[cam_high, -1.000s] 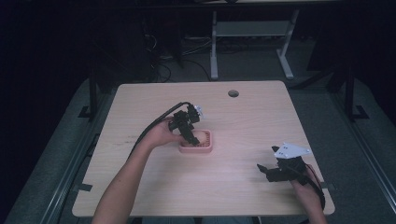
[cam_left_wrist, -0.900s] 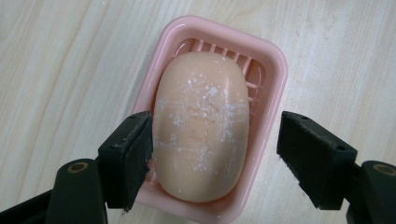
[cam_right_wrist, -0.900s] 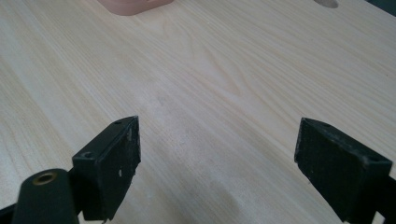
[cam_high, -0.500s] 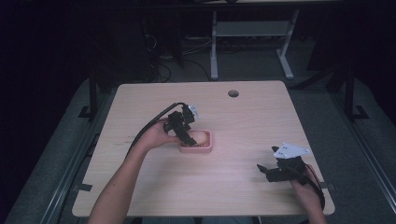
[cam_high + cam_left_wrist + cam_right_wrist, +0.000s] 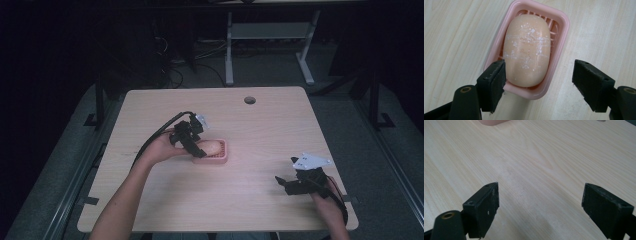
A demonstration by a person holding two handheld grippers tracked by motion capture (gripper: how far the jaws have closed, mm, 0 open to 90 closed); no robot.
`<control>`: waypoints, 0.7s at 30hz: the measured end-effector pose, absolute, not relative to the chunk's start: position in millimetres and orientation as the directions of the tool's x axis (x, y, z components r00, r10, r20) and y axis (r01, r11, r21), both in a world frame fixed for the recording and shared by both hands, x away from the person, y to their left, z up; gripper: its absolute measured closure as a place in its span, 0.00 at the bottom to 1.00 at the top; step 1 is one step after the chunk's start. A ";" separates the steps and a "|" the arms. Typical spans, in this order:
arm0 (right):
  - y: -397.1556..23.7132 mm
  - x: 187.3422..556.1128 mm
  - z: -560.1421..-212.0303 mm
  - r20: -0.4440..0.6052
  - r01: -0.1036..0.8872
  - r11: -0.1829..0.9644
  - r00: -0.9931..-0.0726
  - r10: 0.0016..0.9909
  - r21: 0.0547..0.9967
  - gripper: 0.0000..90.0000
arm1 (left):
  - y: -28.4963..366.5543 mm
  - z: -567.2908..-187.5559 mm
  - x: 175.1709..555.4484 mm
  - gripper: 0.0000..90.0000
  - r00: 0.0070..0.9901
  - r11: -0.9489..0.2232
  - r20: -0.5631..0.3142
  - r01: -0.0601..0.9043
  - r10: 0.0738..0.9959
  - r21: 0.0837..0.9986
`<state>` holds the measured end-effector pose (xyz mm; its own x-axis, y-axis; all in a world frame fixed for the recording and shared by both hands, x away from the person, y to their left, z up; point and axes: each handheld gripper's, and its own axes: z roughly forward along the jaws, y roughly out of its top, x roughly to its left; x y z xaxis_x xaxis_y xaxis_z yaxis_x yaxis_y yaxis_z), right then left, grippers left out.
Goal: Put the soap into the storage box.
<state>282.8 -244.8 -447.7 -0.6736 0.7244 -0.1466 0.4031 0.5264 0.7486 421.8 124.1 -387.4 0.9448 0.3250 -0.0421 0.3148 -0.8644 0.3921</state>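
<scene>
- Soap bar (image 5: 527,50): peach oval, white powdery streaks on top, lying flat in the pink soap dish (image 5: 560,32). Its long axis runs along the dish's length.
- Dish sits on the counter (image 5: 260,125), roughly mid-counter, a bit left of centre in the high view (image 5: 220,155). Ribbed floor shows past the far end of the soap.
- Your left tool (image 5: 539,80) hangs right over the near end of the dish, jaws spread wide. One jaw is just at the dish's near-left corner, overlapping rim and soap edge; can't tell if it touches. The other jaw is well clear of the dish on the opposite side, over bare wood.
- High view: left tool (image 5: 192,137) at the dish's left end, your hand (image 5: 162,150) behind it, cable trailing back along the forearm.
- Your right tool (image 5: 540,205): jaws apart, nothing between them, just wood grain below. It's near the counter's front-right corner (image 5: 300,182), well apart from the dish.
- Round grommet hole (image 5: 249,100) near the far edge of the counter.
</scene>
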 end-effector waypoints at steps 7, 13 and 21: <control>-244.8 283.0 -448.0 -0.151 0.400 0.528 -0.673 0.724 0.749 0.15 | 131.8 -387.1 416.7 0.30 0.940 -0.856 -0.040 0.326 0.340 0.400; -244.4 282.9 -448.0 -0.154 0.399 0.531 -0.674 0.722 0.748 0.15 | 137.6 -388.4 413.0 0.30 0.936 -0.853 -0.043 0.335 0.348 0.400; -243.8 282.8 -448.2 -0.153 0.402 0.532 -0.674 0.723 0.745 0.15 | 138.1 -385.5 406.8 0.30 0.941 -0.858 -0.032 0.320 0.336 0.403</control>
<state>282.8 -243.8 -448.2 -0.6735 0.7232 -0.1530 0.4020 0.5320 0.7452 406.8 138.1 -385.5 0.9413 0.3361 -0.0324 0.3201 -0.8576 0.4025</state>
